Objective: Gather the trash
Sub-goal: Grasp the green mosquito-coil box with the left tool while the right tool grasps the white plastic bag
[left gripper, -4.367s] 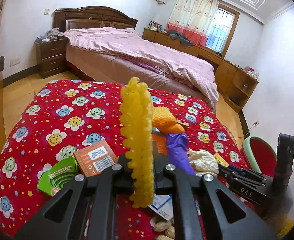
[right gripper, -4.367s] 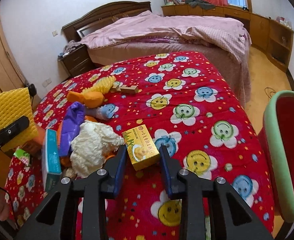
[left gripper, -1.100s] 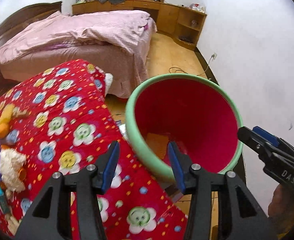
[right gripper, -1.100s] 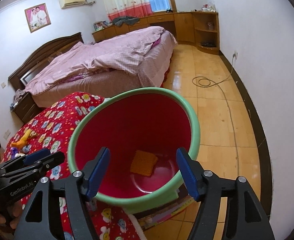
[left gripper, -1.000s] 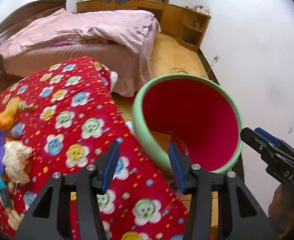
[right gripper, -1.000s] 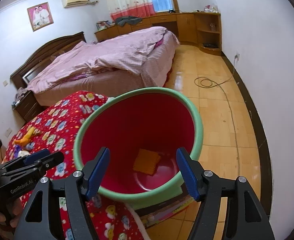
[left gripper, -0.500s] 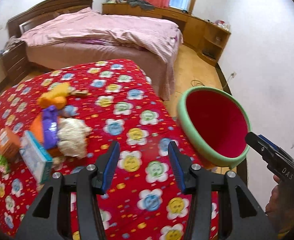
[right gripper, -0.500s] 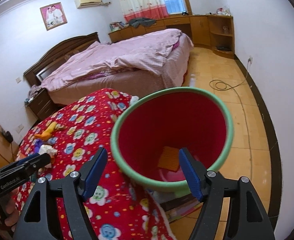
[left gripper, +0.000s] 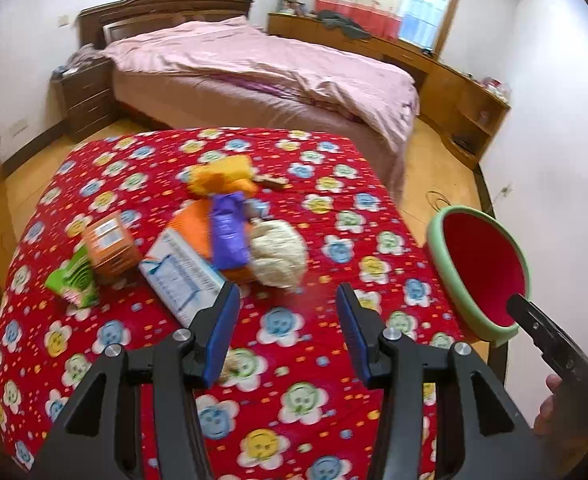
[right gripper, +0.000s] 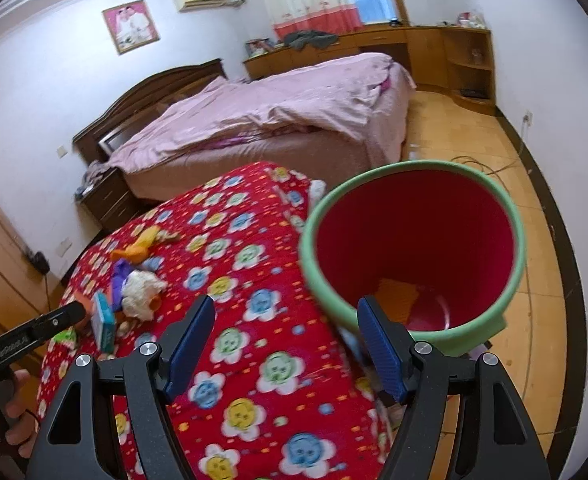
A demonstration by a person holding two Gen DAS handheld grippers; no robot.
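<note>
A pile of trash lies on the red flowered cloth [left gripper: 334, 208]: a crumpled white wad [left gripper: 279, 254], a purple wrapper [left gripper: 227, 236], a blue-and-white box [left gripper: 181, 276], an orange box [left gripper: 111, 246] and a green packet [left gripper: 73, 276]. My left gripper [left gripper: 286, 300] hovers open and empty just short of the wad and the box. The red bin with a green rim [right gripper: 314, 276] stands at the cloth's right edge, and a yellow sheet [right gripper: 396, 296] lies at its bottom. My right gripper [right gripper: 287, 312] is open and empty, over the cloth's edge beside the bin.
A bed with a pink cover [left gripper: 261, 72] stands behind the table, with a dark nightstand [left gripper: 87, 96] at its left. Wooden cabinets [left gripper: 466, 96] line the far wall. A cable [right gripper: 478, 164] lies on the wooden floor, and the white wall is close on the right.
My left gripper has swung left from the bin's mouth to face the trash pile. My right gripper has drawn back and left, so the bin now sits to its right.
</note>
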